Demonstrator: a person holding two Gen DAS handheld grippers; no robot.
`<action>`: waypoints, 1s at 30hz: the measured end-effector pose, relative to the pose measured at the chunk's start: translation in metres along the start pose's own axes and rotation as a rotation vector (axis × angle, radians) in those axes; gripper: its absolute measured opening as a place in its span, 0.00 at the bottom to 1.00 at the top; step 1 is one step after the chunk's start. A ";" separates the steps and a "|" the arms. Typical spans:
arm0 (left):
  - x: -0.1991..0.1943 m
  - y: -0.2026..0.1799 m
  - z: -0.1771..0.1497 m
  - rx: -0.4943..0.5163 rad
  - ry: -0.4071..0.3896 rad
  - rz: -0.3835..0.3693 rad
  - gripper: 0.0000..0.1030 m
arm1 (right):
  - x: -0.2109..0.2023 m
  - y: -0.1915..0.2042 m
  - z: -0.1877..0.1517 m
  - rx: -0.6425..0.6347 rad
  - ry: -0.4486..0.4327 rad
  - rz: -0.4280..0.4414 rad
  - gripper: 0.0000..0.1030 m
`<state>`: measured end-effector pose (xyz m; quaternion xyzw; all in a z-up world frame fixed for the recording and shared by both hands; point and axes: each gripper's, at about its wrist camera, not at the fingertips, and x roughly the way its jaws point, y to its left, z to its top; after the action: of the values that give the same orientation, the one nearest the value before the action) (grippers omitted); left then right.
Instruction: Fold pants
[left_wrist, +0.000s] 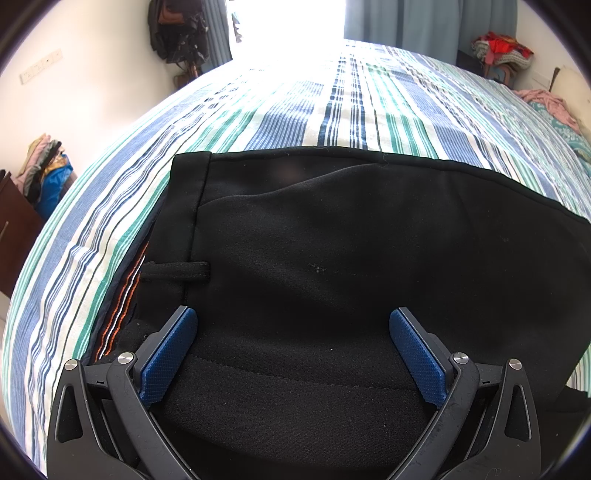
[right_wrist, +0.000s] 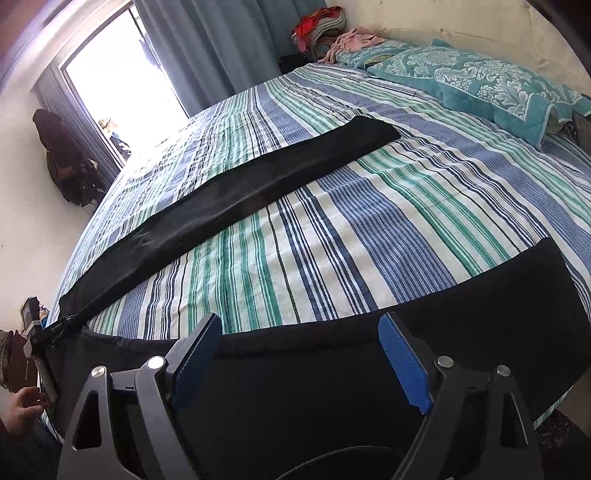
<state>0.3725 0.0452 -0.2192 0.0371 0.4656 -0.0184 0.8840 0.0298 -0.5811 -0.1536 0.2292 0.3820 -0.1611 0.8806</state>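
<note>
Both your left gripper and right gripper gape empty over the unfolded black fabric pants on the striped bed; every fold remains.

We're in a home bedroom: bed with striped sheet, teal patterned pillow, blue curtains by a bright window, clothes piled on a chair in the corner.

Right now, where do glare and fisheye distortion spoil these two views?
Left wrist view: the window blows out white, and the black pants lose detail. Right wrist view: the same window glares, and the striped bedsheet bulges.
</note>
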 end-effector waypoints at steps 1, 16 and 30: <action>0.000 0.000 0.000 0.001 0.000 0.002 1.00 | -0.001 -0.004 0.007 -0.004 -0.009 -0.002 0.84; 0.001 -0.001 -0.002 -0.010 -0.038 0.005 1.00 | 0.170 -0.144 0.288 -0.062 0.209 -0.148 0.99; 0.004 -0.002 0.001 -0.012 -0.056 0.016 1.00 | 0.234 -0.067 0.296 -0.176 0.152 -0.035 0.07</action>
<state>0.3751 0.0429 -0.2222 0.0349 0.4405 -0.0098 0.8970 0.3299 -0.8193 -0.1682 0.1559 0.4643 -0.1244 0.8629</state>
